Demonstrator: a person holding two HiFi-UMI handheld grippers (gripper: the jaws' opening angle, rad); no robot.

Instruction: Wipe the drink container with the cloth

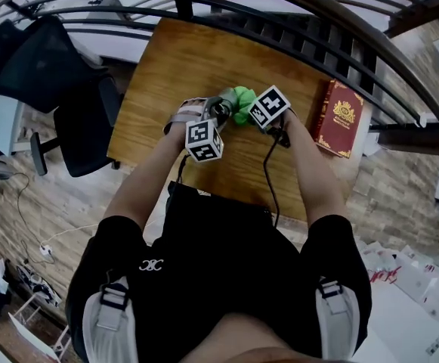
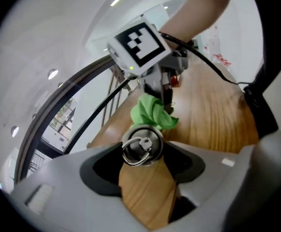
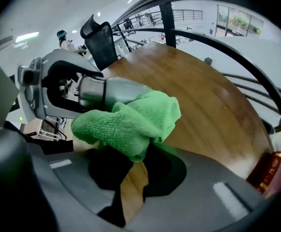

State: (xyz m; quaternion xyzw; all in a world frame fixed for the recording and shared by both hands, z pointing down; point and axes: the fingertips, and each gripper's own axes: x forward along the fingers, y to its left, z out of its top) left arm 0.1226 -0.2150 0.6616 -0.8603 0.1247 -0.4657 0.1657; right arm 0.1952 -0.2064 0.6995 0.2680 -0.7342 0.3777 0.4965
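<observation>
**Bottle clamped, cloth against it**

Head view: my left gripper [image 1: 217,113] and right gripper [image 1: 248,114] meet over the table [image 1: 166,66].

Left gripper view: its jaws clamp the bottle [image 2: 142,148], with the cap toward the camera and the length running straight ahead.

Right gripper view: its jaws pinch the green cloth [image 3: 130,121] against the bottle, which lies crosswise just ahead.

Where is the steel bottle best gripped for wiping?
Grip the steel bottle near its ringed cap, jaws across the round body, coming from the person's left like the left gripper; it lies level, leaving the barrel free for the green cloth.
</observation>
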